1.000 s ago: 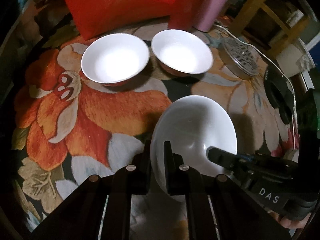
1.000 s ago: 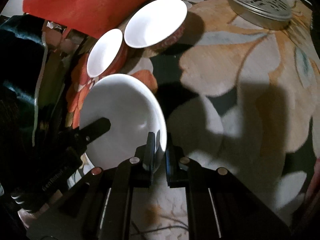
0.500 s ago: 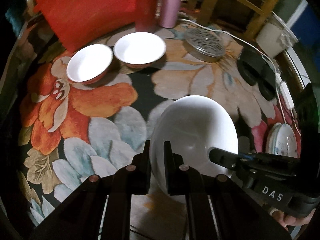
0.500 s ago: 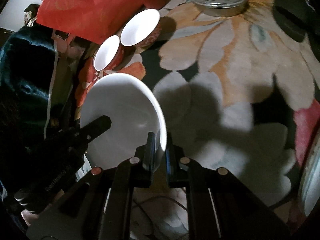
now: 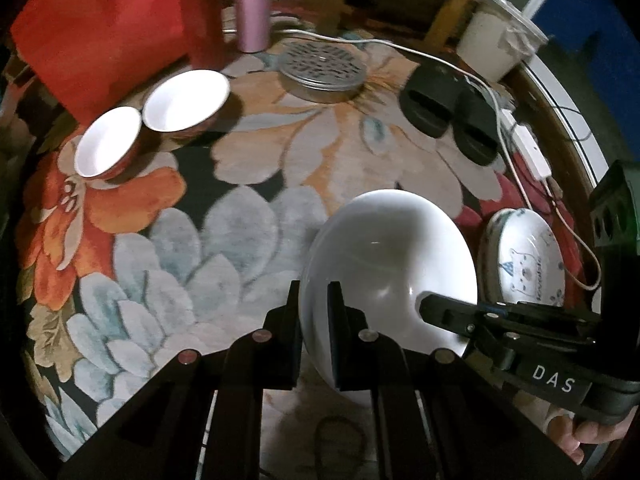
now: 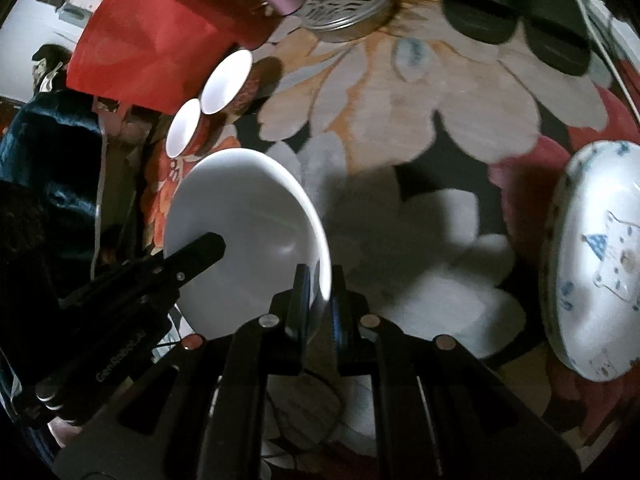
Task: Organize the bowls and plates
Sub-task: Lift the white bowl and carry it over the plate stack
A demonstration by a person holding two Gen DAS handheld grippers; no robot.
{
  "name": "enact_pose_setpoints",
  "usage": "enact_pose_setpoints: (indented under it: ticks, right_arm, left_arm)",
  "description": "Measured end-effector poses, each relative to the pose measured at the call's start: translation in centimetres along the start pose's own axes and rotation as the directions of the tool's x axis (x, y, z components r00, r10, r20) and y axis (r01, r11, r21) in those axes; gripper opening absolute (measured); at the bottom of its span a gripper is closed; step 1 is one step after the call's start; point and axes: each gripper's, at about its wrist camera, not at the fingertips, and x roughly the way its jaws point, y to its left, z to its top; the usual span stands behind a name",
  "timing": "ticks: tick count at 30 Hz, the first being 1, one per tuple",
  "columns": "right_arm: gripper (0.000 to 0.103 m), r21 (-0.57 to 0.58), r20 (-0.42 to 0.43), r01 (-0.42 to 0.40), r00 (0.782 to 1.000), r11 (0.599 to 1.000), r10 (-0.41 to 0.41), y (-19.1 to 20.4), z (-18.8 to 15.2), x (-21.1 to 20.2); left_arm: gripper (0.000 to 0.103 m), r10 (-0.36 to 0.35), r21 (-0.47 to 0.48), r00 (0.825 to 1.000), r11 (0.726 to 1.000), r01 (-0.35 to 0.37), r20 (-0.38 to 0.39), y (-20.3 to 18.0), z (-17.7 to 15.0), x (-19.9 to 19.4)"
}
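Both the left gripper (image 5: pixel 314 312) and right gripper (image 6: pixel 320 296) have fingers clamped on opposite rims of the white bowl (image 5: pixel 390 276); bear-print plate (image 5: pixel 528 260) at three o'clock; two red bowls (image 5: pixel 150 120) at ten.

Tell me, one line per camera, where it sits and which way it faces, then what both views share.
Left wrist: on the left gripper, facing steeply down at the rug; the right gripper shows alongside.
Right wrist: on the right gripper, also angled down; the left gripper enters from the left.
Shared: the white bowl pinched at opposite rims, two small bowls, the patterned plate.
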Motion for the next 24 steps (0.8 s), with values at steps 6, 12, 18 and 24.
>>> enact_pose_setpoints:
  ticks: [6, 12, 18, 24]
  right_arm:
    - [0.01, 0.031, 0.011, 0.024, 1.0, 0.999, -0.024, -2.3, -0.6, -1.3]
    - [0.01, 0.065, 0.019, 0.045, 0.999, 0.997, -0.046, -4.5, -1.1, -2.2]
    - [0.01, 0.107, 0.027, 0.064, 0.997, 0.992, -0.067, -6.8, -1.8, -3.3]
    - [0.01, 0.164, 0.044, 0.087, 0.994, 0.983, -0.095, -9.6, -2.3, -4.9]
  left_arm:
    - [0.009, -0.027, 0.027, 1.0, 0.999, 0.027, -0.016, -2.5, -0.2, 0.9]
    - [0.009, -0.049, 0.055, 0.998, 0.997, 0.05, -0.036, -4.9, -0.3, 2.1]
    - [0.009, -0.07, 0.085, 0.996, 0.994, 0.075, -0.057, -7.3, -0.4, 3.2]
    - [0.009, -0.094, 0.123, 0.993, 0.987, 0.102, -0.071, -10.4, -0.5, 4.2]
